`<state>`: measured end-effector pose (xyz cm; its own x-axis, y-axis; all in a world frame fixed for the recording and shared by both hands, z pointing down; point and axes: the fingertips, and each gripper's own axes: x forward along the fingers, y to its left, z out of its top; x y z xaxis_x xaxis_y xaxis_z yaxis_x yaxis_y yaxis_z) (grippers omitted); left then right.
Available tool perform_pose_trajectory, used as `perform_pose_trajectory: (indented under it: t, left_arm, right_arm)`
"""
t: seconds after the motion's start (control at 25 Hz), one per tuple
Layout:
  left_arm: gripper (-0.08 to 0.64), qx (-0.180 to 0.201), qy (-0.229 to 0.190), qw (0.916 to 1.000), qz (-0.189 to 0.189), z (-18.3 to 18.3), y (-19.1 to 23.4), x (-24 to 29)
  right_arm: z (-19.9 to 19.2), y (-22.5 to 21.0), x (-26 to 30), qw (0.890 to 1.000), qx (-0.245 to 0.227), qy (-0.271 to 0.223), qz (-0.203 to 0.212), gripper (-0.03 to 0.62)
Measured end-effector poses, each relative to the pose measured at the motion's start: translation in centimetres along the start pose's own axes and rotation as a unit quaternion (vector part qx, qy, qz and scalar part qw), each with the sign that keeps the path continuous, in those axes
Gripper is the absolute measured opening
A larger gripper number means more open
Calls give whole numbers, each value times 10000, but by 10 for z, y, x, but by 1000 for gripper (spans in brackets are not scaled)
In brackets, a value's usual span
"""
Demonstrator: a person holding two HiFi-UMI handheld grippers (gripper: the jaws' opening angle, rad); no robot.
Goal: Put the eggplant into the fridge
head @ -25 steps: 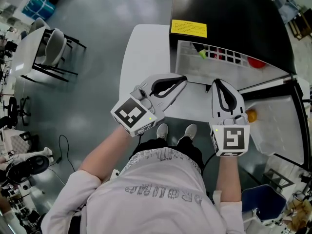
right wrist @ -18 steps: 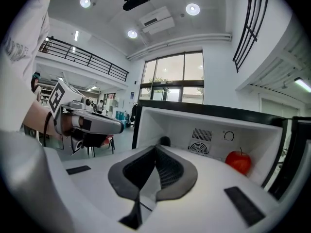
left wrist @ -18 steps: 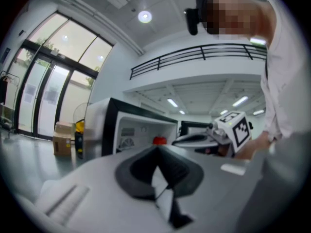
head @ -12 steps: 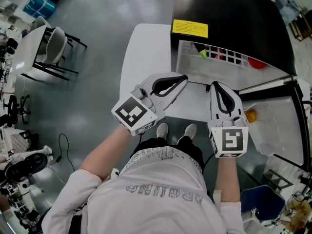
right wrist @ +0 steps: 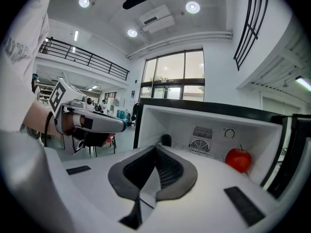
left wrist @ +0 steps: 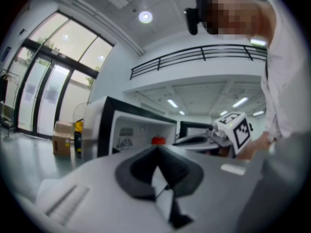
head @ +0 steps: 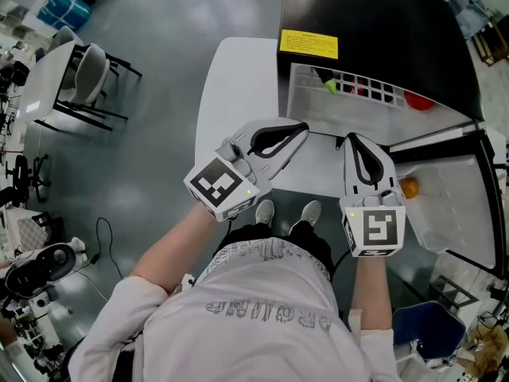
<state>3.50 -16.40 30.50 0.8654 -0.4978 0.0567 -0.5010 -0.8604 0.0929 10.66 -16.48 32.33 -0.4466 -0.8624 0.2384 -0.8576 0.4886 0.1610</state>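
Okay, I see white worktop (head: 238, 86) over grey floor (head: 159, 70), chairs (head: 87, 78) well off left. Black fridge (head: 382, 22) at worktop's right side, door open. Eggplant (head: 320, 78) already inside fridge, on wire shelf (head: 358, 95), apart from both grippers; red apple (right wrist: 238, 160) further right. Left gripper (head: 301, 127): fingers clenched, nothing between. Right gripper (head: 351, 138): fingers clenched too, empty, facing fridge opening.

The left gripper (head: 296, 129) is held level and angled toward the right one, its jaws together with nothing between them. The right gripper (head: 350, 139) tips slightly downward, its jaws likewise closed and empty.
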Motion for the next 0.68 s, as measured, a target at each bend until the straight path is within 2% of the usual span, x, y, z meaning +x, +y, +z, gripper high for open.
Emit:
perform_pose_trajectory:
  t: [0.68]
  left_arm:
    - [8, 60, -26, 10000, -23, 5, -3, 4]
  right_arm:
    - [2, -2, 1, 10000, -10, -2, 38, 3]
